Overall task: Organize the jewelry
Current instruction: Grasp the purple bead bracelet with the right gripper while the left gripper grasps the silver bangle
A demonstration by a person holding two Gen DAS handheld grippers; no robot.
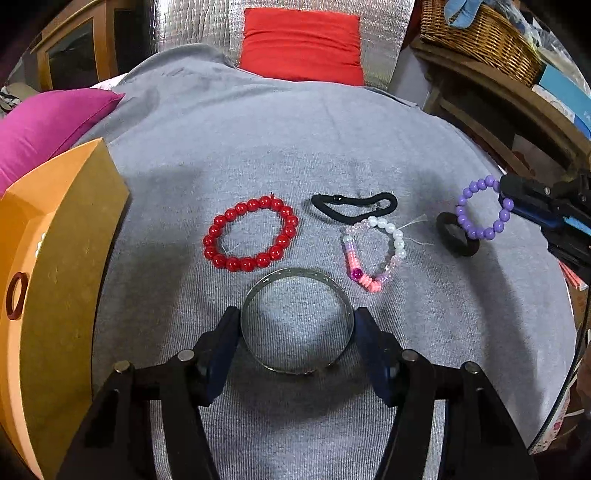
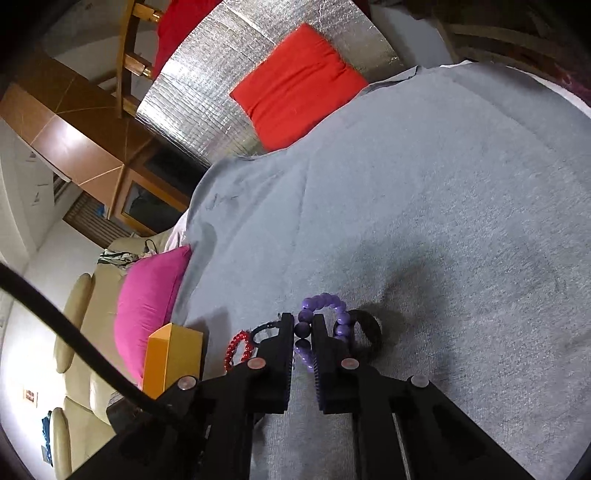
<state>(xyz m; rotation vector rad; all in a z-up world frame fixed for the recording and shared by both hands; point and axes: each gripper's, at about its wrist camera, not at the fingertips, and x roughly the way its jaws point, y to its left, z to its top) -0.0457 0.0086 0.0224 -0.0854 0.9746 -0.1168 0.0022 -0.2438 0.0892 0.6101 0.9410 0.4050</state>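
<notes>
A silver bangle [image 1: 297, 363] lies on the grey cloth between the fingers of my left gripper [image 1: 297, 321], whose pads touch its two sides. Beyond it lie a red bead bracelet [image 1: 251, 233], a black hair tie [image 1: 354, 206] and a pink and white bead bracelet [image 1: 373, 254]. My right gripper [image 2: 303, 325] is shut on a purple bead bracelet [image 2: 325, 306], also seen at the right of the left wrist view [image 1: 482, 206], above a black ring band [image 1: 456, 236]. An orange box [image 1: 48, 277] stands at the left.
A magenta cushion [image 1: 48, 125] lies at the back left and a red cushion [image 1: 301, 44] at the back. A wicker basket [image 1: 480, 33] sits on a wooden shelf at the right. The box holds a red ring [image 1: 16, 301].
</notes>
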